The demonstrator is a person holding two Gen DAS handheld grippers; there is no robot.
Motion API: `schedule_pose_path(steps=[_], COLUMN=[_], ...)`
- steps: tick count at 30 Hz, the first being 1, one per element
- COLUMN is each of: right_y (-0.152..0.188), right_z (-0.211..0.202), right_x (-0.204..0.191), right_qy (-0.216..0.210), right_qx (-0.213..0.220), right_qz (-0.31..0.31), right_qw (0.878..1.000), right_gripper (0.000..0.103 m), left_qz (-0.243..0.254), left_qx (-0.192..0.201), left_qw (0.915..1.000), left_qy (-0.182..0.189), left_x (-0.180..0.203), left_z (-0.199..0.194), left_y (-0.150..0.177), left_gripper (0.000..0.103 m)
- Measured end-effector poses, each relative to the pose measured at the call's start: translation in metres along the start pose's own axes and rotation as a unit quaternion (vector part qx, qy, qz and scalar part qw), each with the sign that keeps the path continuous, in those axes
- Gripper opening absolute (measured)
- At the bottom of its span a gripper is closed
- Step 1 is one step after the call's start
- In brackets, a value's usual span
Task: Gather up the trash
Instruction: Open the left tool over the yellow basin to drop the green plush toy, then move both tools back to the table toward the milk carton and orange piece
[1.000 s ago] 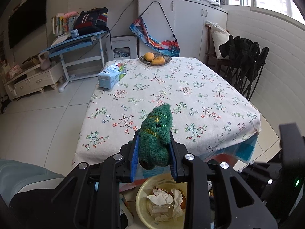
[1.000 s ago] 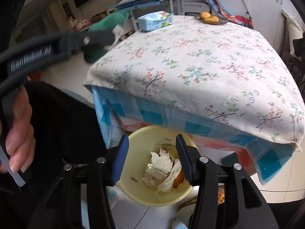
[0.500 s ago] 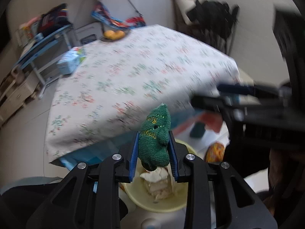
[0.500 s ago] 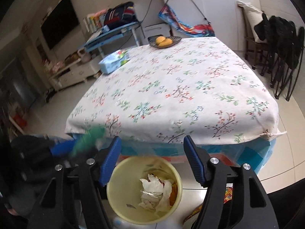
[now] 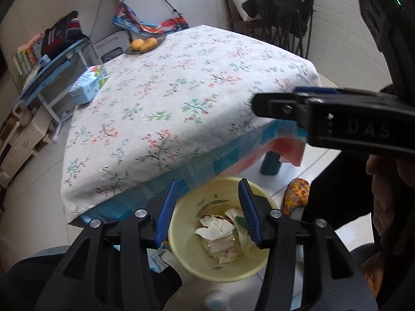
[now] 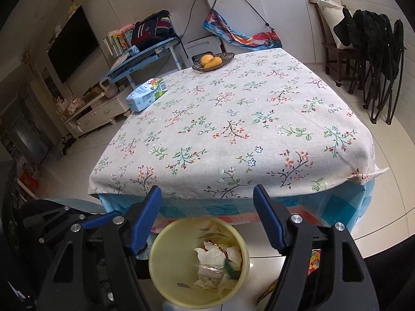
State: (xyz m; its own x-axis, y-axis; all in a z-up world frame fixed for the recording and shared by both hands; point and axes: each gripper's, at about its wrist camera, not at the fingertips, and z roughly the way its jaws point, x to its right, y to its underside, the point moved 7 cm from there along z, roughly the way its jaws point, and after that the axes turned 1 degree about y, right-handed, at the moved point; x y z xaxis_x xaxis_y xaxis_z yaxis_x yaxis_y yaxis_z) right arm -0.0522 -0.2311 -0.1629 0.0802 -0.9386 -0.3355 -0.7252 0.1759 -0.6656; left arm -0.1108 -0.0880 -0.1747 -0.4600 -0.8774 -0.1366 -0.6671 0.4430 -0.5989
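A: Left gripper (image 5: pixel 206 212)?
B: Jaws apart, nothing between the blue pads (image 5: pixel 247 211). Hanging directly over the yellow bin (image 5: pixel 186 259).

A: Right gripper (image 6: pixel 207 217)?
B: Spread wide too, holding nothing. Also above the bin (image 6: pixel 166 274), just past the near table edge. Seen from the left wrist as a dark bar at right (image 5: pixel 324 119).

A: Bin contents?
B: Crumpled white tissue (image 6: pixel 211 255), a clear plastic container (image 6: pixel 208 272) under it. A scrap of green cloth (image 6: pixel 229 265) wedged on the right side of the heap; mostly hidden, so hard to say more. Something orange-edged near the far rim, unclear.

A: Bin location?
B: On the pale tiled floor, partly tucked under the near edge of the table, blue checked cloth (image 6: pixel 215 208) hanging just beyond it.

A: Table (image 6: pixel 233 129)?
B: Floral tablecloth over the top. Tissue pack (image 6: pixel 146 97) at far left edge. Fruit dish (image 6: pixel 212 61) at the far end, holding yellow-orange fruit.

A: Surroundings?
B: Blue desk (image 6: pixel 145 54) with a backpack (image 6: pixel 151 31) at far left. Dark folding chairs (image 6: pixel 373 49) at far right. Colourful slipper (image 5: pixel 297 194) on the floor right of the bin.
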Motion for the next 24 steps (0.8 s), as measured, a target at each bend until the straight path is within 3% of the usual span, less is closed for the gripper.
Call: schedule_pose_path(steps=[3, 6, 8, 10, 13, 15, 20, 24], right_y=[-0.001, -0.002, -0.004, -0.009, -0.026, -0.045, -0.100, -0.143], right_z=[-0.002, -0.002, 0.001, 0.004, 0.016, 0.030, 0.081, 0.138], right_x=[0.003, 0.006, 0.002, -0.006, -0.028, -0.047, -0.097, -0.132], right_qy=[0.000, -0.002, -0.003, -0.013, -0.032, -0.043, -0.075, -0.071], right_qx=[0.004, 0.005, -0.001, -0.005, -0.008, -0.009, -0.016, -0.032], right_qz=[0.008, 0.017, 0.015, 0.011, -0.003, -0.013, -0.027, -0.029], right_qw=[1.000, 1.000, 1.000, 1.000, 0.999, 0.999, 0.997, 0.997], right_gripper=[0.071, 0.072, 0.072, 0.072, 0.074, 0.075, 0.075, 0.075], left_qz=[-0.028, -0.101, -0.148, -0.208, -0.280, -0.306, -0.378, -0.416], left_qx=[0.023, 0.082, 0.115, 0.140, 0.149, 0.149, 0.168, 0.163], left_qw=[0.9991, 0.9900, 0.9787, 0.9621, 0.9380, 0.9267, 0.8877, 0.8684], left_qy=[-0.022, -0.054, -0.083, -0.106, -0.141, -0.160, -0.203, -0.215], left_x=[-0.016, -0.056, -0.086, -0.123, -0.178, -0.205, -0.279, -0.326], left_z=[-0.009, -0.036, -0.051, -0.063, -0.067, -0.066, -0.064, -0.045], left_y=[-0.009, -0.024, -0.032, -0.037, -0.045, -0.049, -0.061, -0.070], left_gripper=[0.049, 0.063, 0.076, 0.079, 0.079, 0.079, 0.079, 0.079])
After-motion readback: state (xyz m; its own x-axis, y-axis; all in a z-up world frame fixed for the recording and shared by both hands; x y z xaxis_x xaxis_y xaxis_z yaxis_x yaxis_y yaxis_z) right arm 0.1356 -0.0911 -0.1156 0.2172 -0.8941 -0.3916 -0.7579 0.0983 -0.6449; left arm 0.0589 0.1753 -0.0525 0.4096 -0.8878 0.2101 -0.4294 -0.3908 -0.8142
